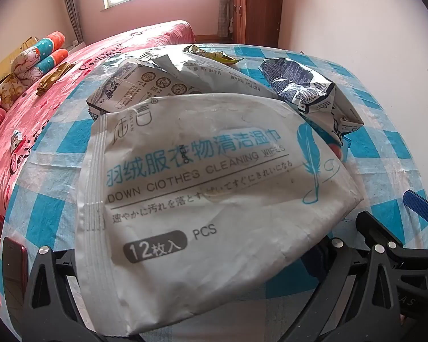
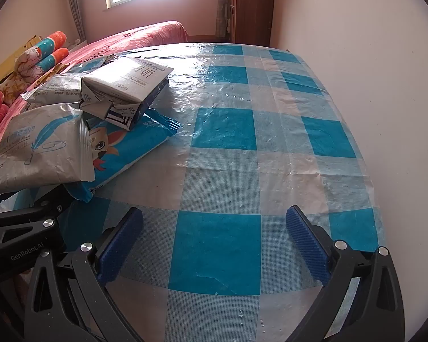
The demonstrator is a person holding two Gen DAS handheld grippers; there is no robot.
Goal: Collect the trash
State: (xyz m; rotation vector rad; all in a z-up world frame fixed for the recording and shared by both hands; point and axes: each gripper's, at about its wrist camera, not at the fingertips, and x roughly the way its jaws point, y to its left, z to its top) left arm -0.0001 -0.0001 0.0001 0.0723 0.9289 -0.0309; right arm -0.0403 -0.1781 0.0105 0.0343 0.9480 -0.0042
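Trash: white plastic cleaning-wipes packet (image 2: 40,148), crushed white milk carton (image 2: 125,91) and blue cartoon wrapper (image 2: 128,154) piled at the checked surface's (image 2: 225,154) left edge.
Left tool (image 1: 214,299): spread, wipes packet lying over it.
Right tool (image 2: 214,242): spread, holding nothing, above bare surface.

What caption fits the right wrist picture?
Open fingers hover over checked tablecloth beside piled wrappers.

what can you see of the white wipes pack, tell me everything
The wipes pack is a flat, soft, grey-white pouch with crimped ends, creased and smudged. It bears blue Chinese lettering, "cleaning wipes", a blue feather and a grey "12" badge. It lies slanted at the table's left side, overlapping a blue cartoon wrapper and touching a crushed milk carton. It lies over the wide-open left gripper, unclamped.
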